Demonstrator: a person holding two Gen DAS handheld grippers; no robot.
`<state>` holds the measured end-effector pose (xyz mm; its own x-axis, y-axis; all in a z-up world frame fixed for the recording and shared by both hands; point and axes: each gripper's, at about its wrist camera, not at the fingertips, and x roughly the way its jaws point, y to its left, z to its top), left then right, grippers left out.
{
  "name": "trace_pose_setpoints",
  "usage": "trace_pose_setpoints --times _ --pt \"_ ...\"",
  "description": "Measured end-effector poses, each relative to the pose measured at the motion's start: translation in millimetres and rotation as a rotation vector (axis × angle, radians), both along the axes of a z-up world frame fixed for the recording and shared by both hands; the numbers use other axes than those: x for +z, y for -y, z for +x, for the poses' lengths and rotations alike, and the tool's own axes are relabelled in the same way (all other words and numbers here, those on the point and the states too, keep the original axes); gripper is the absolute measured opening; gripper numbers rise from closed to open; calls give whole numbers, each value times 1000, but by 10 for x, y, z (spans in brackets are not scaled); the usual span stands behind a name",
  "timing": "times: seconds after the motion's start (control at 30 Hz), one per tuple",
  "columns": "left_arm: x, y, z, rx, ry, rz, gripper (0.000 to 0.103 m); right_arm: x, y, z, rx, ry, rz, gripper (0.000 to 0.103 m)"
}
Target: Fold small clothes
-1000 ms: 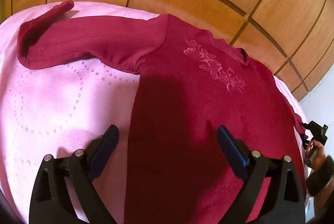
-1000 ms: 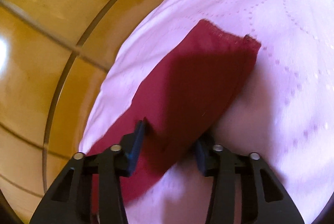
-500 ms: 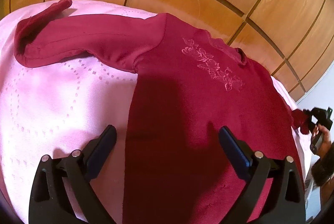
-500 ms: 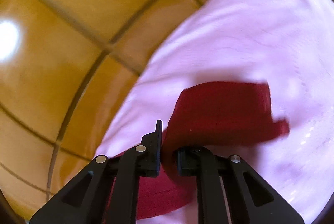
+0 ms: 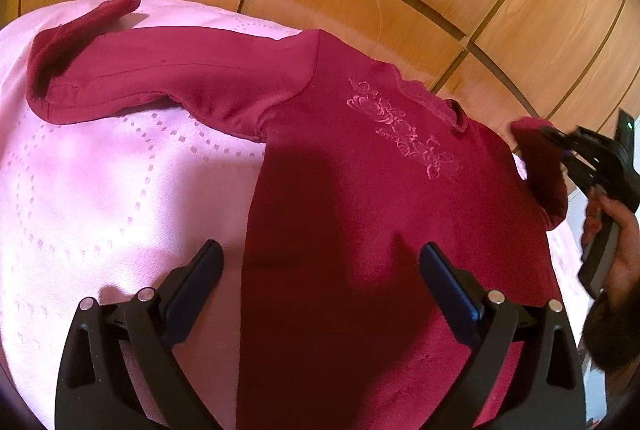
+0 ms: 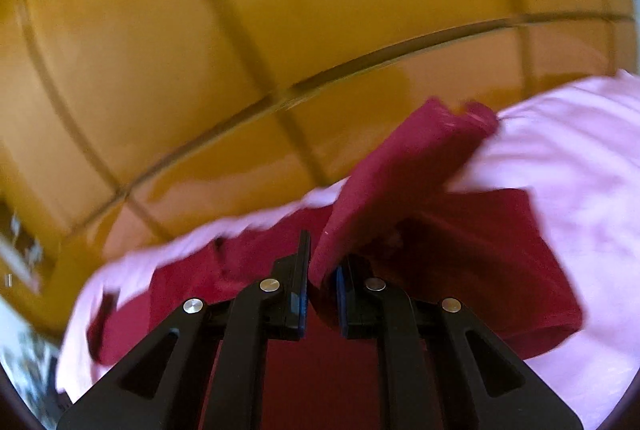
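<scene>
Now that my right jaws (image 6: 322, 304) have clamped its sleeve (image 6: 404, 165) and lifted it, the red sweater (image 5: 360, 209) on the pink bedspread (image 5: 100, 189) starts folding; left jaws (image 5: 320, 294) hover spread above its body.

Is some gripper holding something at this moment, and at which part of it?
The right gripper is shut on one sleeve of the dark red long-sleeved top; the left gripper is open, holding nothing.

No legible text anywhere; only unreadable pink embroidery (image 5: 404, 129) on the maroon top (image 5: 360, 230).
</scene>
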<state>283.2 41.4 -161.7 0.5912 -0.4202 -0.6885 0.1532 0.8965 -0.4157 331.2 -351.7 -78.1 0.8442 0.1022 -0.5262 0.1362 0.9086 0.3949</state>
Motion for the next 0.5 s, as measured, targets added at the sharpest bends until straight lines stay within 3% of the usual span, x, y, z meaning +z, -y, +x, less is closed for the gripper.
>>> trace_pose_setpoints --times 0.2,0.3,0.37,0.43,0.5 --pt "15 2 2 0 0 3 98 -319 -775 266 165 -90 -74 11" --pt "29 16 13 0 -1 7 98 -501 -1021 314 209 -147 -165 14" --pt "38 31 11 0 -2 9 98 -613 -1110 313 257 -181 -191 36" --pt "46 43 10 1 -2 11 98 -594 -1110 241 295 -155 -171 54" --pt "49 54 10 1 -4 13 99 -535 -1053 117 316 -124 -121 61"
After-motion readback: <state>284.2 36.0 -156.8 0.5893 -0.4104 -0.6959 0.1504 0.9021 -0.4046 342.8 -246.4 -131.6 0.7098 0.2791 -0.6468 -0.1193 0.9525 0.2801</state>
